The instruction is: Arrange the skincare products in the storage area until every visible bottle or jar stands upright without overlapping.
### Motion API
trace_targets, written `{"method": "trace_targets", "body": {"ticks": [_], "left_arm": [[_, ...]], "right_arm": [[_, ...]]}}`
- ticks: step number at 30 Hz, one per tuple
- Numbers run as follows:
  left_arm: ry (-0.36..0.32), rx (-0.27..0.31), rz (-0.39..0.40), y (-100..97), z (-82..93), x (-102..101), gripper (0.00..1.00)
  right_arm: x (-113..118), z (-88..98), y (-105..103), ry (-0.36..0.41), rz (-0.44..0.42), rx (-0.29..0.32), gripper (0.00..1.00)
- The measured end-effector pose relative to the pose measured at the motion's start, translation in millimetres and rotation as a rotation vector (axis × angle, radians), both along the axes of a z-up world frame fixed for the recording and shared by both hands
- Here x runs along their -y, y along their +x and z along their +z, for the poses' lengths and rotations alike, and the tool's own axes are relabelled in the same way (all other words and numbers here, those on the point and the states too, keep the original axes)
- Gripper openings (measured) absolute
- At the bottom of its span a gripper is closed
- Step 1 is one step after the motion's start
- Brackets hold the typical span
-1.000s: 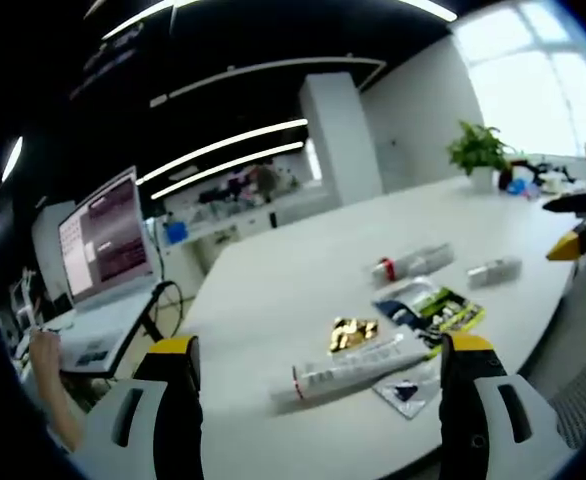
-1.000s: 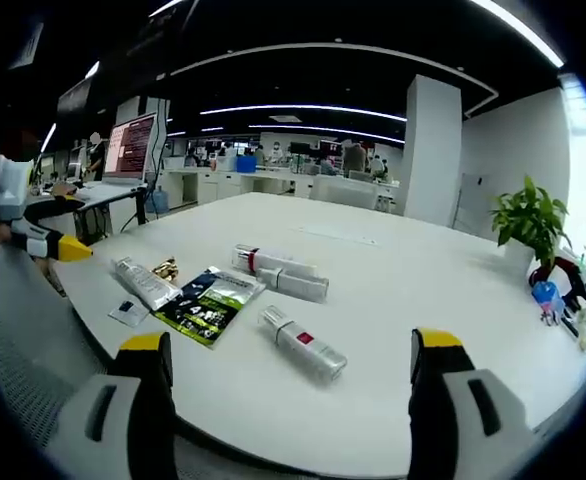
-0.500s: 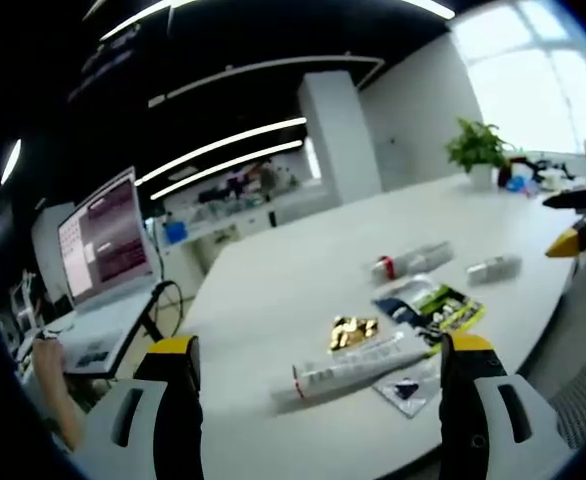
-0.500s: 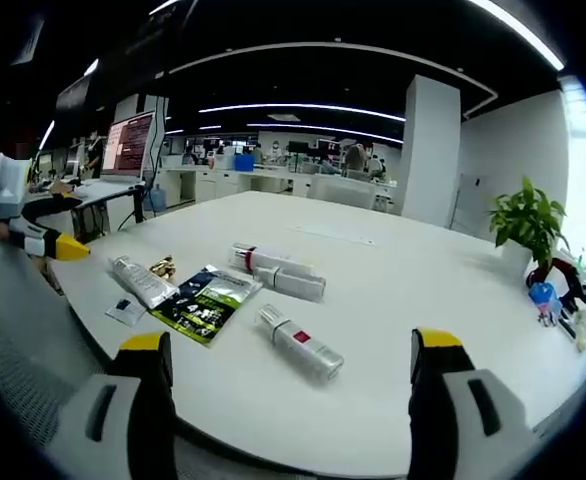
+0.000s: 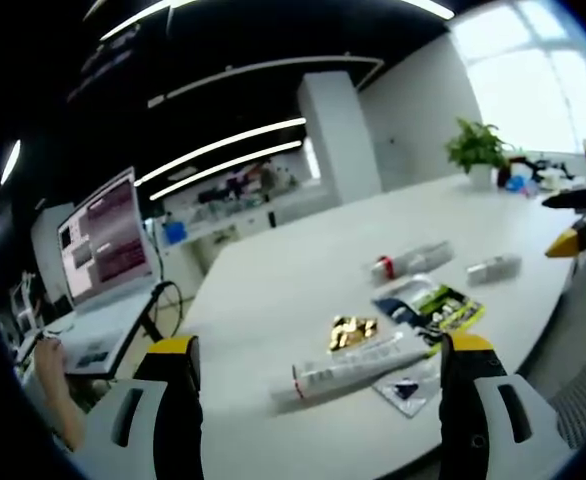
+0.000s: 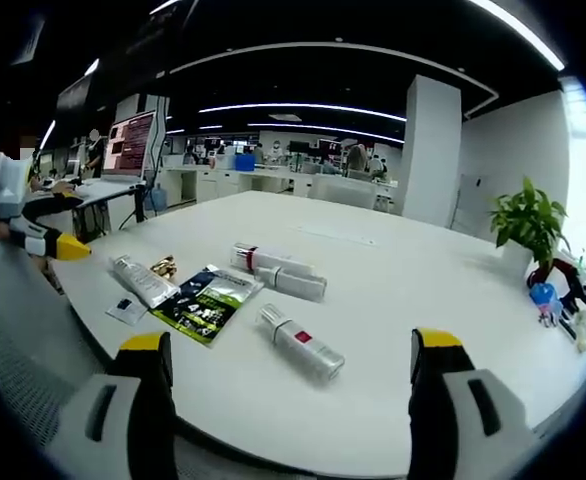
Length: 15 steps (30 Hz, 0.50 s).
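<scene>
Several skincare items lie flat on the white table. A white tube lies beside a small gold packet and a dark sachet. A green-black pouch lies in the middle. A bottle with a red band lies on its side next to a white tube. Another silver bottle lies apart. My left gripper is open above the near tube. My right gripper is open, held back from the table edge.
A potted plant stands at the table's far end beside small blue items. A monitor stands on a desk to one side, with a person's hand near it. A grey mesh chair back sits by the table edge.
</scene>
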<state>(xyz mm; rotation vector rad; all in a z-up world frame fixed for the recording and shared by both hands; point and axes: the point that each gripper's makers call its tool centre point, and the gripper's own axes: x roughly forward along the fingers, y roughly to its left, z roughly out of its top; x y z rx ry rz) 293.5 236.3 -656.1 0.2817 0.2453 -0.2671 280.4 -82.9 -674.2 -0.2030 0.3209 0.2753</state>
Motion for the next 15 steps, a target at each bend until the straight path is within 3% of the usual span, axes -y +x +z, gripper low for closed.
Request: {"method": "trace_targets", "body": {"ticks": [15], "left_arm": [[-0.002,-0.011,-0.006,-0.3,-1.8,1.1,0.97]], "right_arm": [[-0.8,-0.4,-0.2,-0.004,0.006,0.000,0.99]]}}
